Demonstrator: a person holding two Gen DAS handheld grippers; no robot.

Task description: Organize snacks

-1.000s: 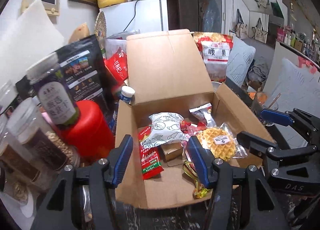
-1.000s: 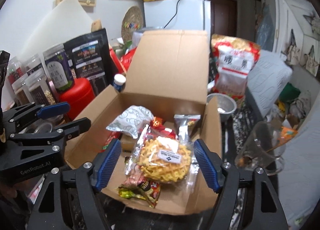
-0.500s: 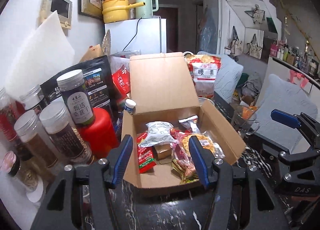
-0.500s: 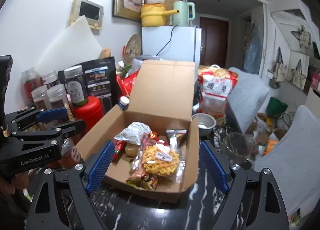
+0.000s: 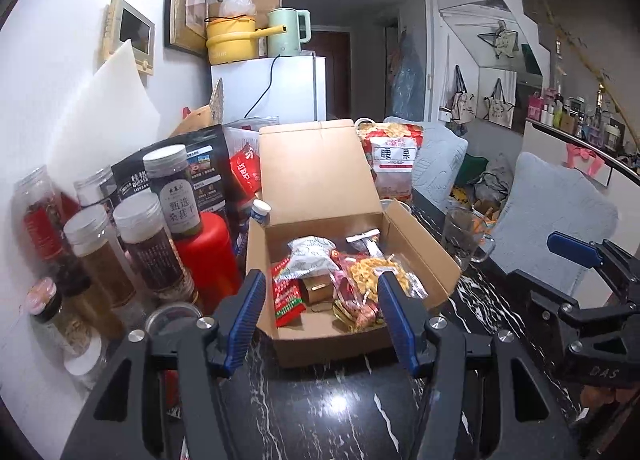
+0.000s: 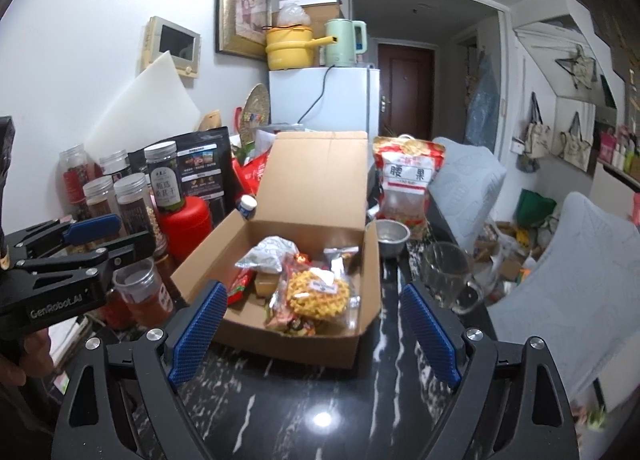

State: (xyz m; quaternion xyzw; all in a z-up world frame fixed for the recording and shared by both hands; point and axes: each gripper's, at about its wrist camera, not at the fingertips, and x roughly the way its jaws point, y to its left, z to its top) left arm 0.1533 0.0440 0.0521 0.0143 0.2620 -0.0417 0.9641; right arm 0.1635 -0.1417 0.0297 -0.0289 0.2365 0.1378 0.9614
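Observation:
An open cardboard box sits on the black marble table with its lid up. Inside lie a waffle packet, a white patterned packet, a red packet and a small brown box. My left gripper is open and empty, in front of the box. My right gripper is open and empty, also in front of the box; it shows too in the left wrist view.
Several jars and a red canister stand left of the box. A cashew bag, a metal bowl and a glass mug stand right of it. A fridge is behind.
Both grippers have pulled back and up from the box, which now looks smaller and farther. The right gripper's jaws have spread wider. The snacks in the box have not moved.

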